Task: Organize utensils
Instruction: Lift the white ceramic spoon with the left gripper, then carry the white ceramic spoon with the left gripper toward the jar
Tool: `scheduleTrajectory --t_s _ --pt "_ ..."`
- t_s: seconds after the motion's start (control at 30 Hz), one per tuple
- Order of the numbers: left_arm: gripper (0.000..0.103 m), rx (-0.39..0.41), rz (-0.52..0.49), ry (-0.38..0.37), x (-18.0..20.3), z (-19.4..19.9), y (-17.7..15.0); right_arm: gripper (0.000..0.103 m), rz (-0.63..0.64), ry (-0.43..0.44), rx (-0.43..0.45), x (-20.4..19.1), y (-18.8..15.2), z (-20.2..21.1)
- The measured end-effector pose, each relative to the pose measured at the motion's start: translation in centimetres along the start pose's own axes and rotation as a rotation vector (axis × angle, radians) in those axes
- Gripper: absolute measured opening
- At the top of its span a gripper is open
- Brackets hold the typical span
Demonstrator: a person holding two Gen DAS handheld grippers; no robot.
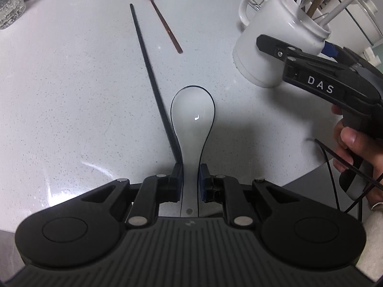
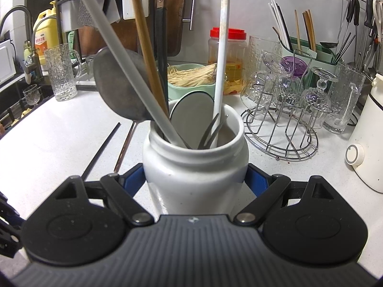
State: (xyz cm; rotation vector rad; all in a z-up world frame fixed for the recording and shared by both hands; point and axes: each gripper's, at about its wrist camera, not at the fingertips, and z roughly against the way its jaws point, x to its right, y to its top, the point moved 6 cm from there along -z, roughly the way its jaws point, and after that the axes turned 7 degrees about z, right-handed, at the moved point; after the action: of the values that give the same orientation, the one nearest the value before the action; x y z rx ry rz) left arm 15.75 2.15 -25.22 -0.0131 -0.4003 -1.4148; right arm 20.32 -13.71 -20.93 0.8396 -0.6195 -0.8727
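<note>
Left gripper (image 1: 190, 181) clamped on spoon (image 1: 192, 114) handle; right gripper (image 2: 195, 179) clamped around jar (image 2: 195, 167). Risk: smooth handle slips; spoon bowl hits crowded jar rim.

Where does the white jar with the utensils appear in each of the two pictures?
Left wrist view: the white jar is at the upper right, tilted, with the right gripper clamped around its body.
Right wrist view: the jar stands in the centre, between the blue pads.
Shared landmark: the black chopstick lying on the counter, left of the jar.
</note>
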Motion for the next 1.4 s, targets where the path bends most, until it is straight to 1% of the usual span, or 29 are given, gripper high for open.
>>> scheduleTrajectory --t_s 0.07,0.17,0.3,0.37,0.43,0.5,0.57,0.6,0.63,0.73,0.83,1.0,1.1,1.2,1.3,1.4 --pt "0.017 -0.009 -0.007 -0.008 0.3 -0.2 0.0 0.090 0.004 0.000 -0.001 0.0 0.0 0.0" --pt "0.017 -0.027 -0.027 0.009 0.8 -0.3 -0.3 0.091 0.009 0.002 -0.001 0.0 0.0 0.0" --pt "0.017 -0.042 -0.041 0.006 1.3 -0.4 -0.5 0.091 0.017 0.004 0.003 0.0 0.0 0.0" --pt "0.017 -0.046 -0.030 -0.013 1.4 -0.5 -0.5 0.091 0.023 0.004 0.005 -0.1 0.0 0.0" --pt "0.017 -0.045 -0.027 -0.014 1.4 -0.4 -0.4 0.091 0.026 0.005 0.005 -0.1 -0.1 0.0" --pt "0.018 -0.051 -0.004 -0.018 1.2 -0.4 -0.4 0.091 0.028 0.008 0.004 0.0 -0.1 0.0" --pt "0.026 -0.059 0.027 -0.033 0.7 -0.3 -0.4 0.091 0.031 0.009 0.004 0.0 -0.1 0.0" --pt "0.035 -0.060 0.046 -0.044 0.3 -0.1 -0.5 0.091 0.032 0.009 0.004 0.0 0.0 0.0" --pt "0.038 -0.055 0.070 -0.060 -0.1 0.2 -0.6 0.091 0.033 0.010 0.003 0.0 0.0 0.0" --pt "0.038 -0.057 0.161 -0.129 -1.8 1.1 -1.2 0.091 0.037 0.014 0.004 0.1 0.0 -0.1" --pt "0.038 -0.062 0.241 -0.182 -3.6 1.6 -2.3 0.091 0.041 0.015 0.005 0.0 0.0 -0.1" --pt "0.038 -0.109 0.374 -0.330 -5.6 0.6 -4.6 0.091 0.046 0.018 0.000 0.0 -0.1 -0.1" --pt "0.038 -0.122 0.442 -0.391 -6.2 -0.5 -5.4 0.091 0.051 0.016 -0.003 -0.1 -0.1 -0.1" --pt "0.038 -0.127 0.493 -0.434 -6.4 -1.4 -6.1 0.091 0.050 0.017 -0.008 -0.1 -0.1 -0.1" --pt "0.038 -0.126 0.497 -0.421 -6.3 -2.1 -6.3 0.091 0.051 0.015 -0.011 -0.1 -0.1 -0.1" --pt "0.038 -0.120 0.539 -0.475 -6.5 -2.8 -6.4 0.091 0.057 0.012 -0.012 -0.2 -0.2 -0.1"
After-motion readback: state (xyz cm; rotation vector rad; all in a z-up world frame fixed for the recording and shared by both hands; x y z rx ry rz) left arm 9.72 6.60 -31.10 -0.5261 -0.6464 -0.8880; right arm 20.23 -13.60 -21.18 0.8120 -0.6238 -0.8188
